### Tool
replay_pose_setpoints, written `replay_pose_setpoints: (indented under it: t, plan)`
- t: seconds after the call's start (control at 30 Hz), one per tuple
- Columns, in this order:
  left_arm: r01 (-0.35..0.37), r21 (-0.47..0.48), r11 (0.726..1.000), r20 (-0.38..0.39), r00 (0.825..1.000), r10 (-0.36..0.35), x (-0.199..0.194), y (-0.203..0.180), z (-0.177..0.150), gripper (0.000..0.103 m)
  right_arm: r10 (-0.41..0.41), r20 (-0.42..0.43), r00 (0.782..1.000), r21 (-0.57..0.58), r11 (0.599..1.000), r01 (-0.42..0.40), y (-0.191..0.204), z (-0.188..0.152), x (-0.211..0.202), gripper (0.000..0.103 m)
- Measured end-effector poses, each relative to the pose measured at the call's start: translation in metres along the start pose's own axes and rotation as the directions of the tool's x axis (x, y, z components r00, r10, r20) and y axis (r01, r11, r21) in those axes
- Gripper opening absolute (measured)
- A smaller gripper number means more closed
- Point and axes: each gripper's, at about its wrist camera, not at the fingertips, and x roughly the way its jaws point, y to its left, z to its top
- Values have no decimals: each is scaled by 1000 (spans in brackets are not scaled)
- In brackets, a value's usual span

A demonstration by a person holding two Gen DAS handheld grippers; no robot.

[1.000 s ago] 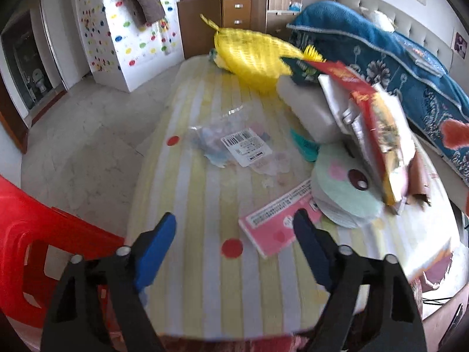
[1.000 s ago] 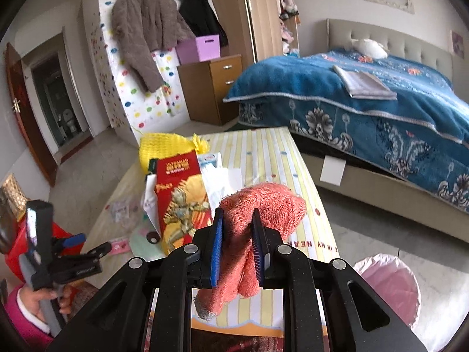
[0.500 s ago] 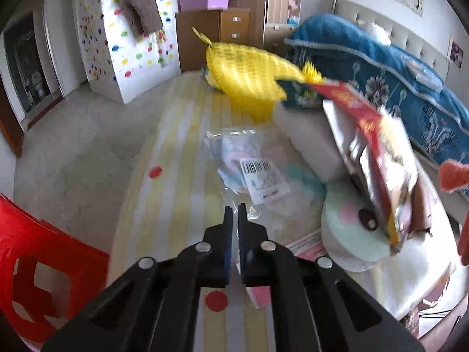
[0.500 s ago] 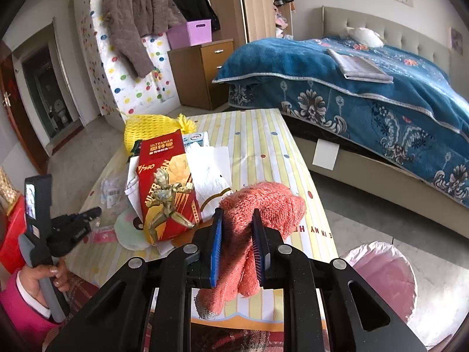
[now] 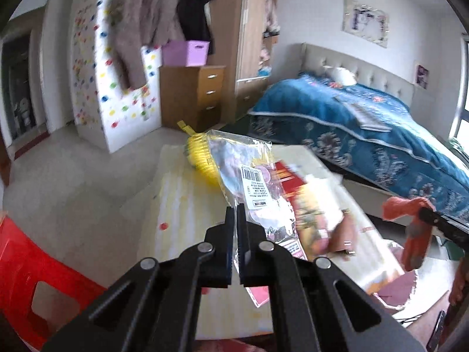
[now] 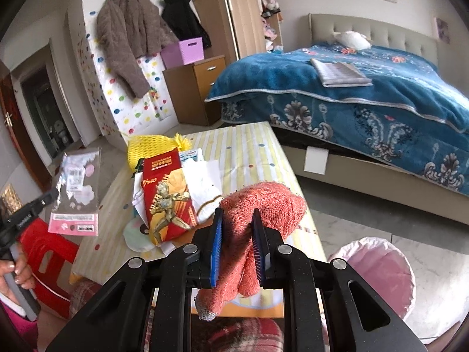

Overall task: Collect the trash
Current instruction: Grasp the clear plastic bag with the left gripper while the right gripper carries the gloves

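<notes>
My left gripper is shut on a clear plastic bag with a barcode label and pink contents, held up off the striped table. The bag also shows in the right wrist view, hanging from the left gripper at the far left. My right gripper is shut on a coral knitted sock, above the table's near end. The sock also shows in the left wrist view at the right.
On the table lie a red Ultraman packet, yellow mesh, white socks and a round pale card. A pink-lined bin stands on the floor at the right. A red stool is left; the bed is behind.
My left gripper closed on the clear plastic bag and lifted it off the table. The right gripper kept hold of the sock and shifted slightly.
</notes>
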Motion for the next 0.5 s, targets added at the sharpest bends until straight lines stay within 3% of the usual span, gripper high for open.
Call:
replay_pose_setpoints:
  t: [0.27,0.5]
  plan:
    - [118,117,986,27,992,-122,0,-88,1,0,-99,34,994,61,993,97,-54,-19,-45,19]
    - [282,219,934,-72,959,-272,42,-183,-22,0,-208,18,978,146,968,203,-114,-41,-67,19]
